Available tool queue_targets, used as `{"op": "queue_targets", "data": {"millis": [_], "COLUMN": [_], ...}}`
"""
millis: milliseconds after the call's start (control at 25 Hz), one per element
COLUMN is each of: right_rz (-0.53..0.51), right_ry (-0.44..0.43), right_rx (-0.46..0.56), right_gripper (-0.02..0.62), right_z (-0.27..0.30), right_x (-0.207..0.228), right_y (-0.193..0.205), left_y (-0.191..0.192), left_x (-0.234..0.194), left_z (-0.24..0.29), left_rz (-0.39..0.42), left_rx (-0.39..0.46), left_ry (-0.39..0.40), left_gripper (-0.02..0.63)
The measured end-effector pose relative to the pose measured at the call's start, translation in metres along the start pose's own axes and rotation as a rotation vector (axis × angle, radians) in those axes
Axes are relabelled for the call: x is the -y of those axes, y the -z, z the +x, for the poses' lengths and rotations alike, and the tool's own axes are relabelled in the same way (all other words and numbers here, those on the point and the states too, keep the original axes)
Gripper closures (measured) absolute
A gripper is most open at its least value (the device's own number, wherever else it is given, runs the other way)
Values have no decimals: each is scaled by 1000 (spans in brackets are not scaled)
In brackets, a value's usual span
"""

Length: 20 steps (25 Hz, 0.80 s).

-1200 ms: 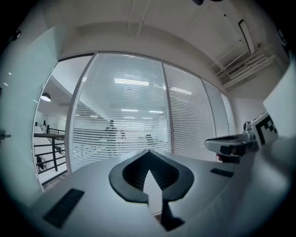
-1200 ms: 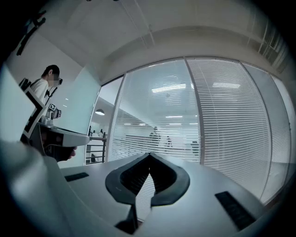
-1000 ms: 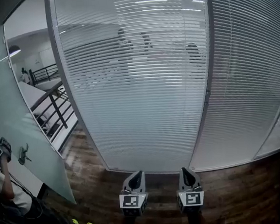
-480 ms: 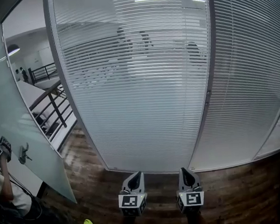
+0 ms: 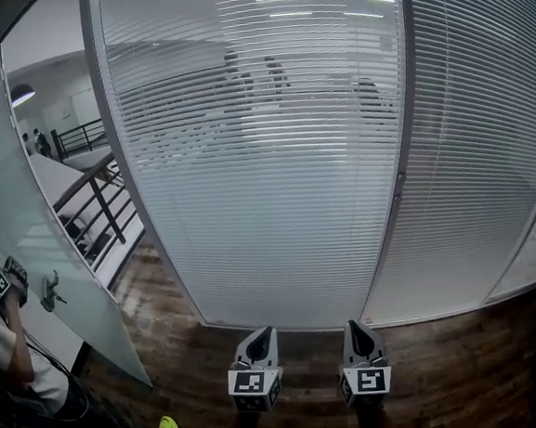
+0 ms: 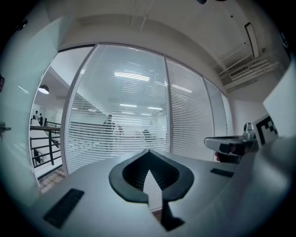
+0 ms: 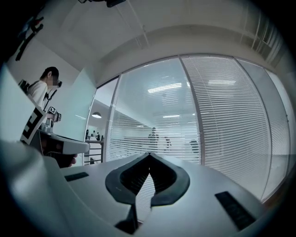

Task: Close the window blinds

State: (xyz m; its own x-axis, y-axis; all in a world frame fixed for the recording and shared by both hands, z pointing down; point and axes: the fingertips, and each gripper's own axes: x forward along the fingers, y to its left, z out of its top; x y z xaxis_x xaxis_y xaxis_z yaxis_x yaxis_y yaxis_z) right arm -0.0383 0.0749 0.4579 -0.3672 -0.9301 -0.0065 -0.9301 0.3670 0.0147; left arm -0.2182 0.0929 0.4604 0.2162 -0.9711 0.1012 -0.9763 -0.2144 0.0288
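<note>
White slatted blinds [image 5: 264,171] hang behind a tall glass wall straight ahead. Their slats are tilted partly open, so dim figures and ceiling lights show through. A second blind panel [image 5: 486,143] hangs to the right of a grey frame post [image 5: 400,150]. My left gripper [image 5: 262,334] and right gripper [image 5: 353,326] are low in the head view, side by side, well short of the glass. Both are shut with nothing between the jaws. The left gripper [image 6: 149,152] and the right gripper [image 7: 149,154] point up at the blinds.
A frosted glass door panel [image 5: 40,275] stands open at the left, with a dark stair railing [image 5: 99,200] behind it. A person [image 5: 5,352] holding a marker device stands at the left edge. Dark wood floor [image 5: 449,360] runs up to the glass.
Both grippers keep their place. The head view has shifted slightly, and the person at the left edge has moved a little.
</note>
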Motion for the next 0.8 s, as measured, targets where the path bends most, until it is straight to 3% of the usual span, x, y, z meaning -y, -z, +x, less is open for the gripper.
{"op": "queue_targets", "data": {"millis": [360, 800], "right_rz": [-23, -37], "right_ry": [22, 29], "right_rx": [-44, -9], "right_gripper": [593, 593], "right_z": [4, 10], "right_x": [-11, -16], "right_y": [14, 14], "left_y": [12, 11], "left_x": [-12, -17], "left_z": [2, 12], "left_rz": [-4, 11], "left_rx": [-4, 3], "left_ry": [18, 29], "left_gripper": [606, 606]}}
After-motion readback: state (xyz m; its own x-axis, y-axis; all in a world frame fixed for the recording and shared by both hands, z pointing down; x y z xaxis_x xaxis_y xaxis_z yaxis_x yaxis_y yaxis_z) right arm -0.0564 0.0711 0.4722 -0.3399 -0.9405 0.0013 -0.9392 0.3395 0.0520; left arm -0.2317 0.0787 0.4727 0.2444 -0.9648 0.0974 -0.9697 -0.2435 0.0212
